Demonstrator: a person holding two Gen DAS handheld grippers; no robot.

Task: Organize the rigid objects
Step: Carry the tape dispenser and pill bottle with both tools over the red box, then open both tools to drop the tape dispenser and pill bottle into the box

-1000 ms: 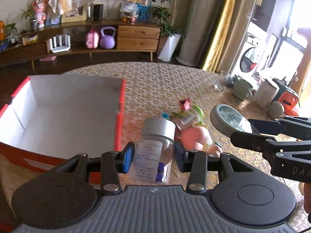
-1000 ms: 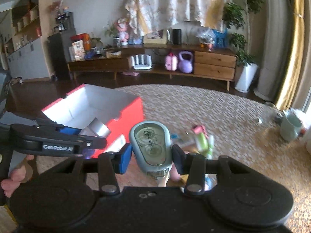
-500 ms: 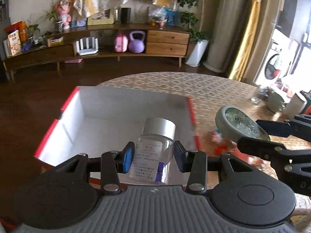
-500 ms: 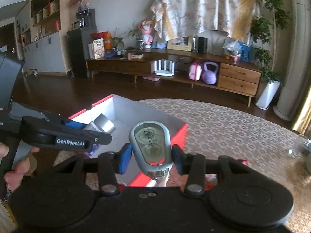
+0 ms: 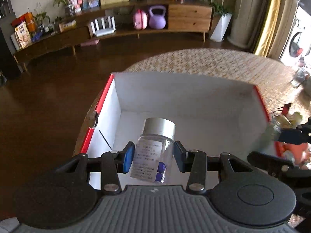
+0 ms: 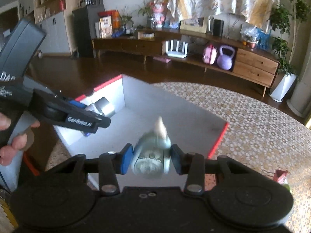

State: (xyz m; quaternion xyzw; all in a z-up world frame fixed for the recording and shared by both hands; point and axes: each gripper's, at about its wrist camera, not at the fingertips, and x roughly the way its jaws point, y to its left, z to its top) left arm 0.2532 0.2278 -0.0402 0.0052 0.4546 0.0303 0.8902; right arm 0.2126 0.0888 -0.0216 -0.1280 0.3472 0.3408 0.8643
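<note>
Left wrist view: clear bottle (image 5: 153, 153) is clamped in the left gripper (image 5: 154, 157), box (image 5: 194, 95) open just beyond. Right gripper (image 6: 152, 160), jaws just narrowed, is clenched on a blurred grey-green dispenser (image 6: 150, 160) above the same box (image 6: 175, 104).

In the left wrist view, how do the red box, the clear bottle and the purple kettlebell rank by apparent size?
1. red box
2. clear bottle
3. purple kettlebell

The bottle is close to the camera and the kettlebell far away, so their true order is unsure.

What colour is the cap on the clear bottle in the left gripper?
Silver-grey metallic cap on the clear plastic bottle, best seen in the left wrist view.
</note>
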